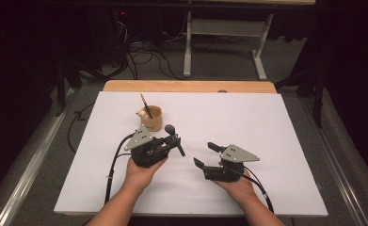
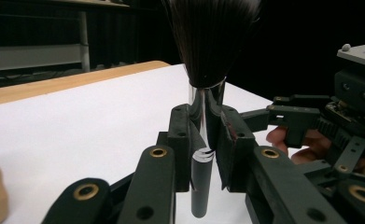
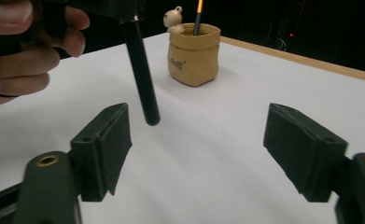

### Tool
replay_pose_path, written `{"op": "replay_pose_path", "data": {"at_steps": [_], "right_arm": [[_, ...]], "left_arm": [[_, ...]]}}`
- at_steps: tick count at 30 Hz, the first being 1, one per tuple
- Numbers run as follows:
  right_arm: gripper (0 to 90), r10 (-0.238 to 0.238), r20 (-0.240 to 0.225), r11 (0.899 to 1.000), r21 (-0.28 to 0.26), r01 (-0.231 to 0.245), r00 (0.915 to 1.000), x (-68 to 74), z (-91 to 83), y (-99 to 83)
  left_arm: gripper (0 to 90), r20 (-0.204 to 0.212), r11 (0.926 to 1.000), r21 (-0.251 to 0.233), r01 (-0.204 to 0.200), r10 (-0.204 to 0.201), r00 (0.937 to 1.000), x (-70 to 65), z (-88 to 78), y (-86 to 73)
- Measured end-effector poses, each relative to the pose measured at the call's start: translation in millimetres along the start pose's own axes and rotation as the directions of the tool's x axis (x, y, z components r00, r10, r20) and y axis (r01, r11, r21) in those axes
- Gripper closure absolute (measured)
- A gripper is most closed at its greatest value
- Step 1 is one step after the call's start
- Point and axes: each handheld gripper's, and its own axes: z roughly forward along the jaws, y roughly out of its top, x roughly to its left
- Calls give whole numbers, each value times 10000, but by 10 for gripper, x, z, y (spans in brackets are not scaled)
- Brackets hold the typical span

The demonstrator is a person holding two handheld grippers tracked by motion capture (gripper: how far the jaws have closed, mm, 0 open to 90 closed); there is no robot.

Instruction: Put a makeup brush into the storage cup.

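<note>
Left tongs [image 1: 172, 142] pinching the brush [image 1: 174, 139] at its shiny ferrule, pads pressed on both sides. In the high view the brush sits just left of desk centre, above the white sheet, not touching it. Long axis runs roughly 11-to-5 in that view: bristle head toward 11, black handle end toward 5, tilted rather than plumb. In the left gripper view the brush [image 2: 203, 107] stands upright between the tongs, bristles at 12, handle hanging to 6 below the pads.

Right tongs [image 1: 207, 155] spread wide, nothing between them, just right of the brush, apart from it. In the right gripper view the handle [image 3: 140, 74] hangs down at about 11 from the right tongs [image 3: 196, 149], tip clear of both pads and just above the desk [image 3: 227, 140].

Cup [image 1: 152, 117] sits at about 11 from the left tongs, near the brush head, with a pencil [image 1: 146, 104] leaning in it.
</note>
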Motion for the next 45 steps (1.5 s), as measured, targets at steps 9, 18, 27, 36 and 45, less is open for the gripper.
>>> {"op": "replay_pose_path", "data": {"at_steps": [9, 18, 27, 36, 45], "right_arm": [[114, 363, 571, 9993, 5, -364, 9977, -78, -24, 6], [12, 610, 732, 9981, -16, -611, 9954, -105, -39, 14], [12, 698, 877, 9975, 10, -701, 9937, -150, -73, 15], [13, 606, 1118, 9980, -251, -581, 9919, -193, -132, 18], [13, 496, 1431, 9987, -164, -478, 9885, -273, -212, 22]], "left_arm": [[775, -393, 9999, 131, -102, 107, 9992, 94, -73, 17], [775, -615, 9995, 255, -159, 174, 9980, 156, -115, 22], [775, -819, 9998, 192, 46, -30, 9966, 265, -204, 38], [776, -1442, 9998, 84, 183, -169, 9894, 403, -342, 34], [776, -1741, 9997, 46, 238, -226, 9845, 470, -393, 26]]}}
